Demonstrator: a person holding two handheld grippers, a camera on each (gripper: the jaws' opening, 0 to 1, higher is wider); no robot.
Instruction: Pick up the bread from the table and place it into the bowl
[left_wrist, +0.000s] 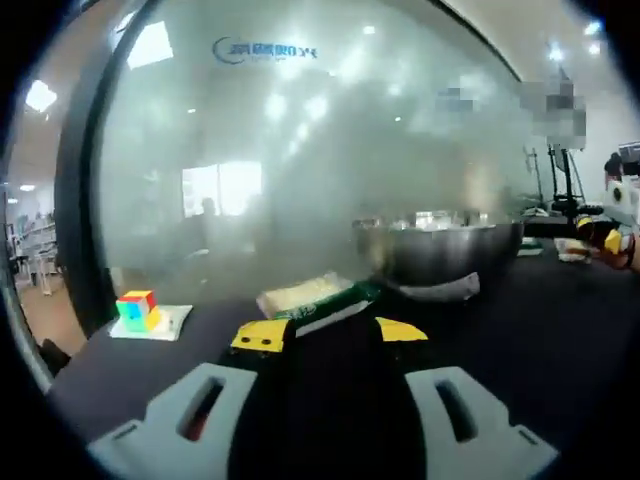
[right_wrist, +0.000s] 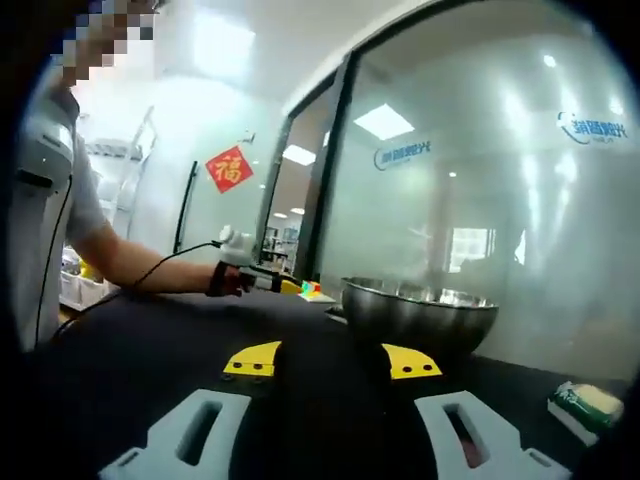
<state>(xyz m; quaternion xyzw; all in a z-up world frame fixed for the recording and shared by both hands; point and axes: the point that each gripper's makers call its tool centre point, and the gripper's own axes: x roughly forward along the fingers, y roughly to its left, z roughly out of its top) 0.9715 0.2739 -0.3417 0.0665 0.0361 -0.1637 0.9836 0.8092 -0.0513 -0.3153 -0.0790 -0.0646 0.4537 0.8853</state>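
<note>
Because the bread (left_wrist: 312, 294) lies straight ahead of the left hand-held gripper (left_wrist: 330, 330), at about twelve o'clock just beyond its yellow tips, the coming reach looks like a short push forward rather than a swing to either side. In the left gripper view the jaws stand apart with nothing between them, and the bread, a pale piece in a wrapper with a green end, rests on the dark bench (left_wrist: 560, 350) with its long axis running roughly from nine to three o'clock, tilted a little up toward the right, so it lies across the line of the jaws. The steel bowl (left_wrist: 440, 252) sits past it at about one o'clock, near the bread but not touching it. A coloured cube (left_wrist: 138, 309) on a white card sits off at ten o'clock. In the right gripper view the right hand-held gripper (right_wrist: 332, 362) also has its jaws apart and empty, with the bowl (right_wrist: 420, 312) at about twelve to one o'clock; the left hand-held gripper (right_wrist: 240, 272), held in a person's hand, shows at ten o'clock. A green-and-yellow sponge-like thing (right_wrist: 588, 404) lies at four o'clock. I judge the left hand the nearer one for the pick.
</note>
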